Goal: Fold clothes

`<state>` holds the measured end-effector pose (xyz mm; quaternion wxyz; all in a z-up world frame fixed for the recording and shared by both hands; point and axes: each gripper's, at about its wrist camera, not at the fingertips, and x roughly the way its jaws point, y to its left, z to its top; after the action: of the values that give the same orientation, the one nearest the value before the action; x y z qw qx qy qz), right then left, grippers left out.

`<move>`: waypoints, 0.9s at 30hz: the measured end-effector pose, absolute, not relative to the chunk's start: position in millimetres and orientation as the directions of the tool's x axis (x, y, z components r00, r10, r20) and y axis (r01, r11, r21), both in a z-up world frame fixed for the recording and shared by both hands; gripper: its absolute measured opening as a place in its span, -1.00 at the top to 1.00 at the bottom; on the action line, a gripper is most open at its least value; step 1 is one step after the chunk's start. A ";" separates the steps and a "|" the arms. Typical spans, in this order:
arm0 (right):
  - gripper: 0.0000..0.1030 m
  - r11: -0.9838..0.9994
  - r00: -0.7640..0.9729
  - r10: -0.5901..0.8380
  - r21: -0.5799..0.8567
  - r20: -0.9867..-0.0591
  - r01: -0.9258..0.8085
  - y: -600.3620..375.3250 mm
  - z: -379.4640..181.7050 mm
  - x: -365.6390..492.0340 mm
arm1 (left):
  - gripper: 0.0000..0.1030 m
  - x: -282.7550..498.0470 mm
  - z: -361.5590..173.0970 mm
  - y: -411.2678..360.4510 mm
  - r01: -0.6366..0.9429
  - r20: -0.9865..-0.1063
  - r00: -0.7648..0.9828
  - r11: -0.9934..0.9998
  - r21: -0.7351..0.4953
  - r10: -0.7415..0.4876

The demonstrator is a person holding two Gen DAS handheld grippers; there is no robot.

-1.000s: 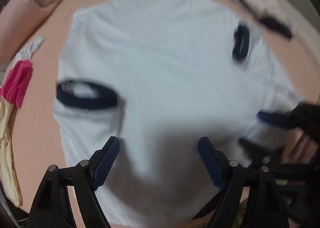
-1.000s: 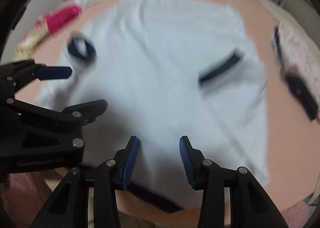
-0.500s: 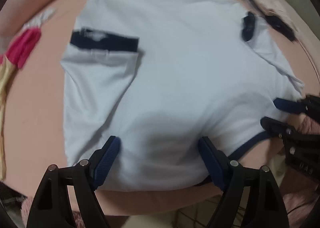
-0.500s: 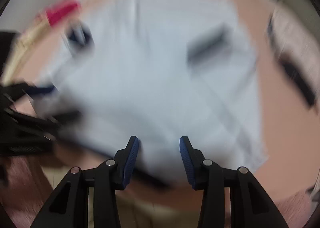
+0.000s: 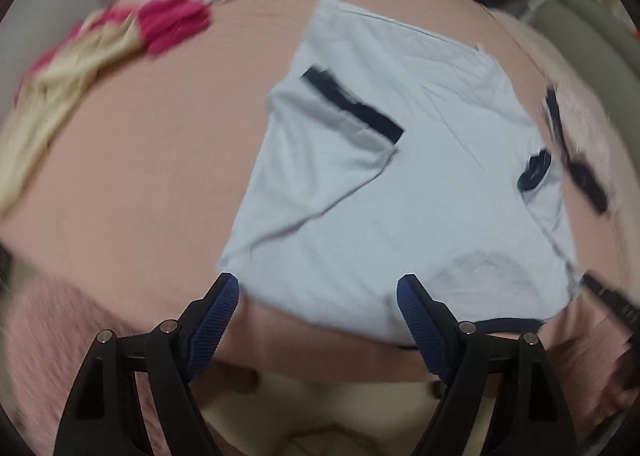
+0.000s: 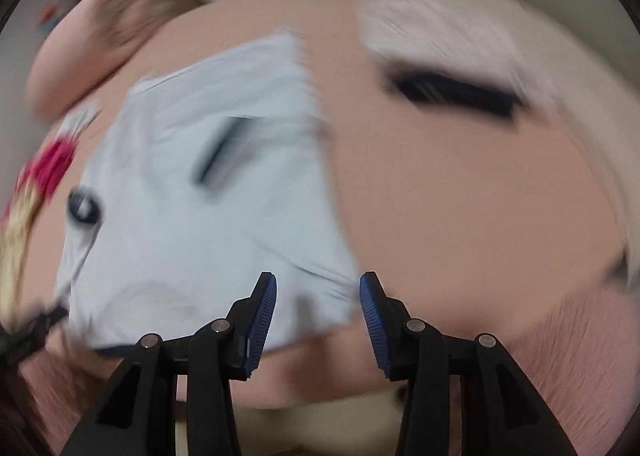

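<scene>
The shirt (image 5: 400,184) lies flat on the pink bed (image 5: 160,160), collar edge toward me, both navy-cuffed sleeves (image 5: 332,144) turned in over the body. My left gripper (image 5: 318,316) hovers at the near left corner, jaws wide apart and empty; my right gripper (image 6: 318,308) hangs over the near right corner, jaws likewise apart, holding nothing. I judge the lengthwise fold fits next: I would pinch each near corner through all layers, sleeve included, lift both evenly, and carry them to the far hem so the edges meet square. The right view is blurred, so I cannot place that corner finely. A pink-and-yellow garment (image 5: 120,44) and a pale one (image 6: 460,56) lie apart.
</scene>
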<state>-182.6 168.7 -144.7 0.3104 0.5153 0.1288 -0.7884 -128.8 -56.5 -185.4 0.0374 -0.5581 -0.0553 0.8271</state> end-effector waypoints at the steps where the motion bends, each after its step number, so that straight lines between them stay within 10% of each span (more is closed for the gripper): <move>1: 0.17 -0.786 -0.263 -0.357 0.136 -0.896 0.603 175.1 -150.1 -186.7 | -0.57 -125.7 -189.7 -61.3 0.027 -0.919 -0.371 -0.988 -0.152 0.131; 15: 0.16 -0.715 0.008 -0.563 0.492 -0.827 0.497 195.0 -195.3 -201.6 | -0.47 -118.7 -212.4 -32.2 0.024 -0.851 -0.361 -0.908 -0.418 0.382; 24: 0.18 -0.714 -0.110 -0.577 0.433 -0.810 0.550 174.0 -193.3 -186.1 | -0.39 -121.0 -214.9 -6.6 0.034 -0.845 -0.424 -0.927 -0.374 0.326; 26: 0.29 -0.680 -0.065 -0.619 0.493 -0.782 0.543 180.4 -188.5 -182.0 | 0.57 -116.7 -214.8 -7.3 0.024 -0.827 -0.432 -0.911 -0.411 0.361; 27: 0.39 -0.666 -0.045 -0.641 0.527 -0.766 0.529 184.8 -189.8 -182.8 | 0.65 -116.1 -215.2 -8.4 0.029 -0.825 -0.428 -0.906 -0.422 0.370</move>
<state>-182.8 184.8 -189.8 0.4057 0.5595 -0.0504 -0.7210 -116.1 -8.4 -215.2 0.1037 -0.5247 -0.1901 0.8233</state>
